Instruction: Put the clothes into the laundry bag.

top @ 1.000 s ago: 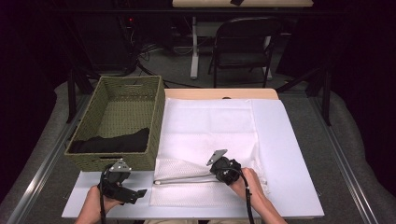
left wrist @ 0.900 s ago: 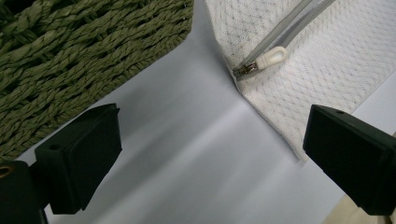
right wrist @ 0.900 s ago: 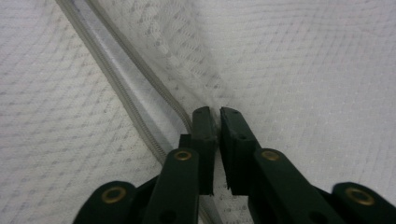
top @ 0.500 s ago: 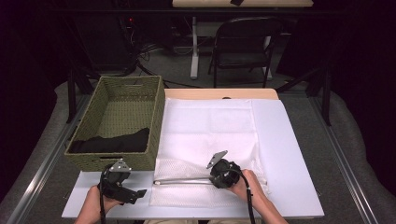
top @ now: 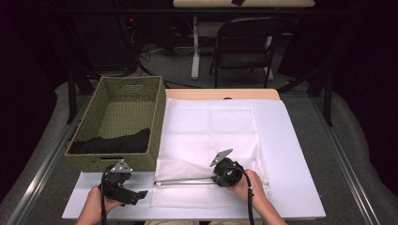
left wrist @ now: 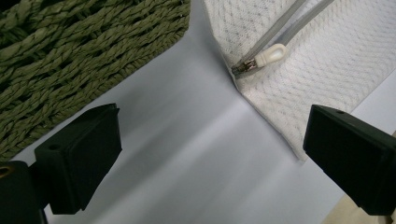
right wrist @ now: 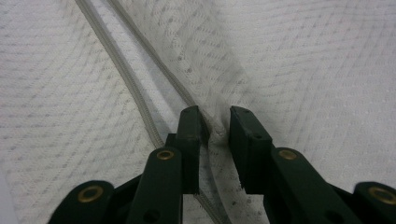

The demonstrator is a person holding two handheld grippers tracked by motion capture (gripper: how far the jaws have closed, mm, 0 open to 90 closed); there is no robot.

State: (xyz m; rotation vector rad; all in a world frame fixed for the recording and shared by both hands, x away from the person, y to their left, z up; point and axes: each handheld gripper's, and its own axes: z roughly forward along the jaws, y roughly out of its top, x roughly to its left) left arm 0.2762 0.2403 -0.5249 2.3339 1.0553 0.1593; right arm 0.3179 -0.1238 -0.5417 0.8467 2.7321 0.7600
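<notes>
The woven basket [top: 119, 126] stands at the left of the table [top: 293, 154], its long side just beside the white mesh bag [top: 206, 136]. Inside the basket, a black cloth [top: 112, 143] lies across the near end; the far part of the basket floor is bare.

A folding chair [top: 246, 44] stands beyond the far edge of the table, well apart from the work area. Nothing lies between the grippers and the bag.

The mesh bag lies flat on the table, to the right of the basket, and reaches from the far edge to near the front edge. Its fabric is white, with a fine diamond weave. A grey zipper [top: 185, 181] runs across its near part; in the right gripper view the two zipper tapes [right wrist: 135, 100] lie apart, so that the zipper is open there. In the left gripper view the zipper pull [left wrist: 261, 58], a pale tab on a metal slider, lies at the corner of the bag nearest the basket.

The right gripper [top: 217, 178] rests on the near part of the bag, at the zipper. Its jaws have just been closing; they stand narrowly apart, with a raised fold of mesh between them, and whether the pads press on it cannot be told.

The left gripper [top: 141, 194] hovers over bare table just in front of the basket, near the bag's corner. Its jaws stand wide apart and hold nothing.
</notes>
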